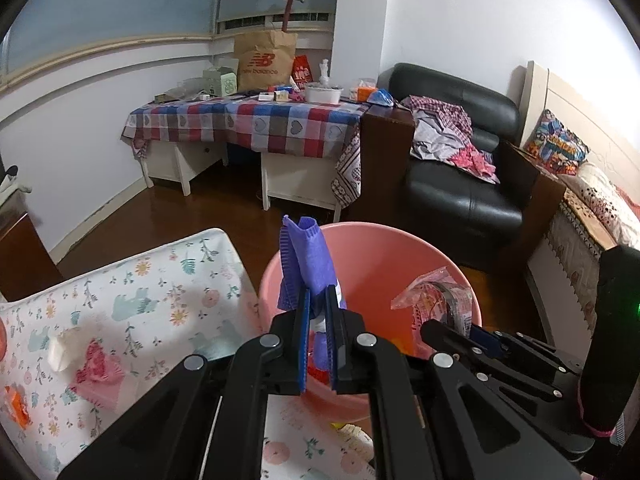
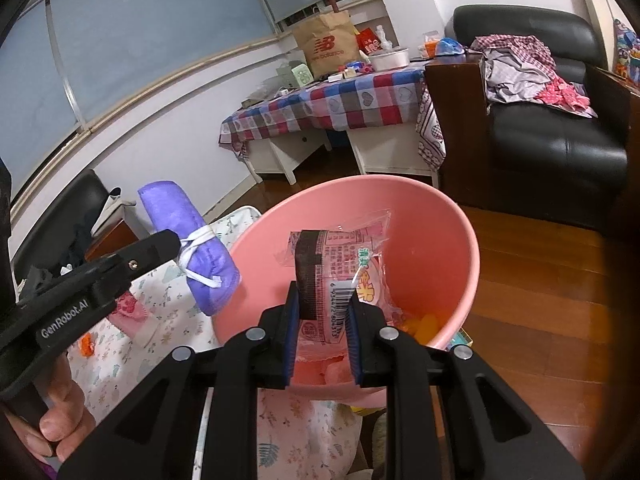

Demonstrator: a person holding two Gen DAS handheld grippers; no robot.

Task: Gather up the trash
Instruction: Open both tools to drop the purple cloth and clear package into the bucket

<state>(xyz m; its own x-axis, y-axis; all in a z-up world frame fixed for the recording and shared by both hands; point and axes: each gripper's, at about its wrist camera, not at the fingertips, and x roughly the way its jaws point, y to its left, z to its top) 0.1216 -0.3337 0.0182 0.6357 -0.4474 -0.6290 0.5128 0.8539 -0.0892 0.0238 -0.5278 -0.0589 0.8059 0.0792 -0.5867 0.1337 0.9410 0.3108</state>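
Note:
A pink plastic bin [image 1: 404, 252] [image 2: 440, 216] stands at the edge of a floral-covered table [image 1: 132, 296]. My left gripper [image 1: 319, 294] is shut on a rolled purple face mask [image 1: 306, 256] and holds it upright over the bin's left rim; it also shows in the right wrist view [image 2: 192, 236]. My right gripper [image 2: 324, 300] is shut on a pink and clear snack wrapper [image 2: 340, 264] above the bin's opening; it also shows in the left wrist view [image 1: 432, 292]. Orange and pink scraps [image 2: 424, 324] lie inside the bin.
On the floral table lie a pink wrapper [image 1: 98, 376], a white crumpled piece [image 1: 60, 354] and an orange scrap [image 1: 18, 406]. Behind stand a checked-cloth table [image 1: 248, 120] with clutter, a black armchair [image 1: 460, 184] with clothes, and a bed [image 1: 592, 200] at right.

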